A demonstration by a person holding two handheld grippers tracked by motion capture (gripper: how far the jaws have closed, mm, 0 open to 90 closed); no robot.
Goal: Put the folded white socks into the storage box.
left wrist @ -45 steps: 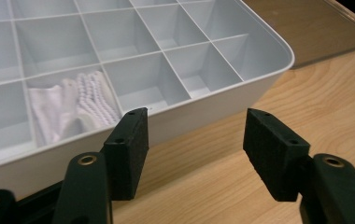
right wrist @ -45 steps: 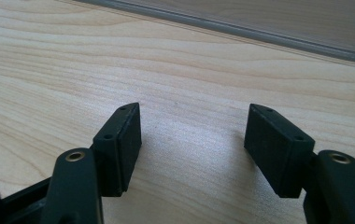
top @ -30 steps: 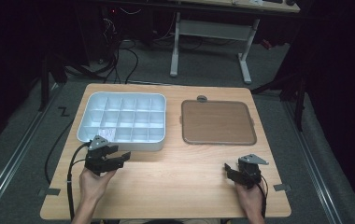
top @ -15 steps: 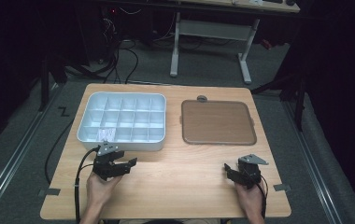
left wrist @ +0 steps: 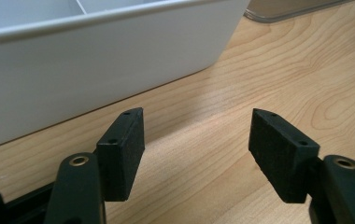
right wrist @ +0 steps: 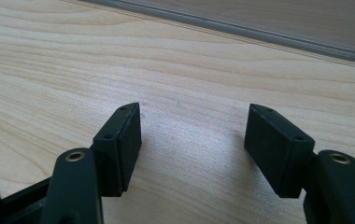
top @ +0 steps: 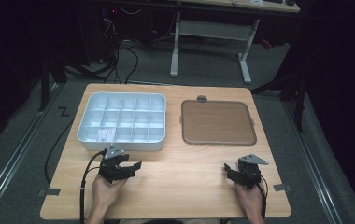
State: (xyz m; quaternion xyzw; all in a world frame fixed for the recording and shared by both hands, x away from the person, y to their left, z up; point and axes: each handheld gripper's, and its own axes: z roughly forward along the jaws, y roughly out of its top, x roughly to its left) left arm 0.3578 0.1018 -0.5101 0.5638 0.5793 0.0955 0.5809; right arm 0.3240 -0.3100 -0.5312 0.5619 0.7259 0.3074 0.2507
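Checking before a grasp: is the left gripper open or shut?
Open. In the left gripper view the left gripper shows its two jaws set wide apart with bare wooden table between them, holding nothing.

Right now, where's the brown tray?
In the high view the brown tray lies on the table's far right half, beside the white compartment box, beyond the right gripper.
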